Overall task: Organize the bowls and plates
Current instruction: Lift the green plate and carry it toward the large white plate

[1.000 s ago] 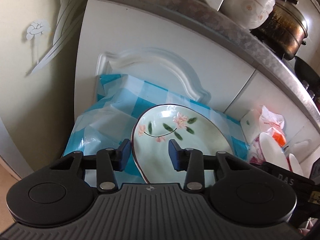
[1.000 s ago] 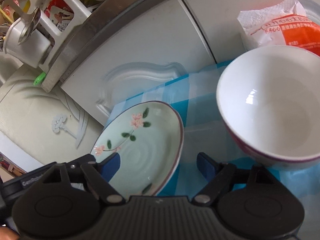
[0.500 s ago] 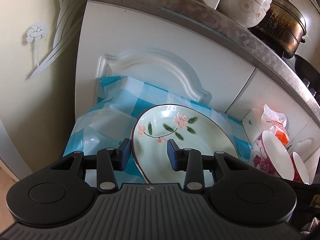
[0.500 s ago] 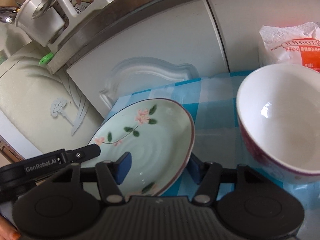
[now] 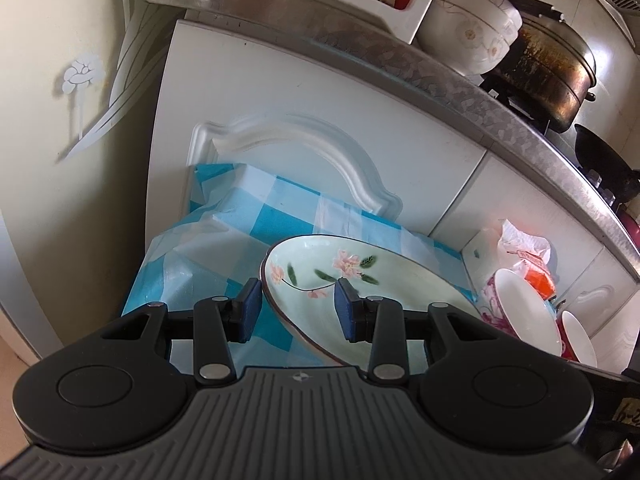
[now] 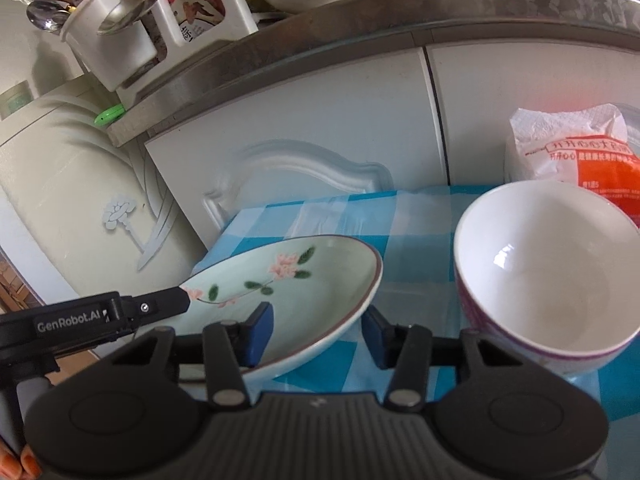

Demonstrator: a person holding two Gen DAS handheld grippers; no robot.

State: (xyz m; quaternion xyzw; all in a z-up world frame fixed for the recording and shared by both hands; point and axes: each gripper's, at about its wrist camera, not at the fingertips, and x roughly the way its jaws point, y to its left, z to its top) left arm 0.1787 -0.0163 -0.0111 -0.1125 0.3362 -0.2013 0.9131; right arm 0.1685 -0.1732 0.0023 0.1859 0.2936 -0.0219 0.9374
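Step in hand, as judged from the layout: take the plate from both sides so it can be moved and sorted with the bowls.

Nearest, the right tongs (image 6: 318, 330) stand released, jaws spread wide; one pad lies over the plate's inner face and the other sits just outside the rim. The left tongs (image 5: 298, 308) are likewise spread, straddling the opposite rim; whether a pad touches the glaze cannot be told.

The flowered plate (image 6: 304, 292) sits tilted on the blue-checked cloth (image 6: 340, 216) that covers the counter. The pink-patterned bowl (image 6: 548, 284) stands just beside it to the right, apart from its rim. Behind the bowl lies an orange-and-white packet (image 6: 580, 160), against the white cabinet door (image 6: 320, 120).

Recommended procedure:
- Seat each rim deep between the pads before closing; a glazed edge is likely to slip from a shallow pinch.
- Close both tongs together to avoid tipping the plate further.
- Lift level, and keep the right tongs clear of the bowl.
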